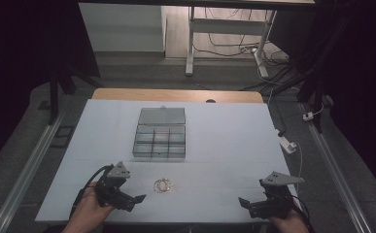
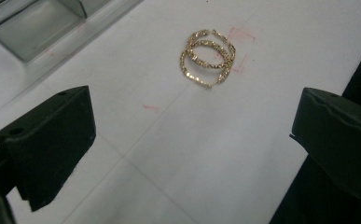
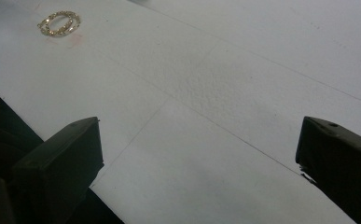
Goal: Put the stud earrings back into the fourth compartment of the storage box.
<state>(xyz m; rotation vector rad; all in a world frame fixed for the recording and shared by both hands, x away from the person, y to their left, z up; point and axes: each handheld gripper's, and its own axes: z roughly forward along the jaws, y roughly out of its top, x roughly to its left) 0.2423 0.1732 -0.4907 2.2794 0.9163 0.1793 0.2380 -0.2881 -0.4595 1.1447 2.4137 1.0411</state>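
Two gold hoop earrings [image 1: 162, 185] lie overlapped on the white table top [image 1: 224, 141], near its front middle. In the left gripper view the earrings [image 2: 208, 58] rest ahead of the wide-apart black jaws. My left gripper [image 1: 134, 200] sits just left of them, open and empty [image 2: 194, 135]. My right gripper [image 1: 247, 206] hovers at the front right, also open and empty [image 3: 201, 158], with the earrings [image 3: 59, 23] far off at the upper left of its view. A clear compartment box [image 1: 160, 133] with its lid laid back stands behind the earrings.
The box's corner [image 2: 33, 28] lies close to the left gripper. Faint red marks [image 2: 241, 35] sit by the earrings. A white power strip [image 1: 286, 143] hangs off the table's right edge. The front edge runs just under both hands.
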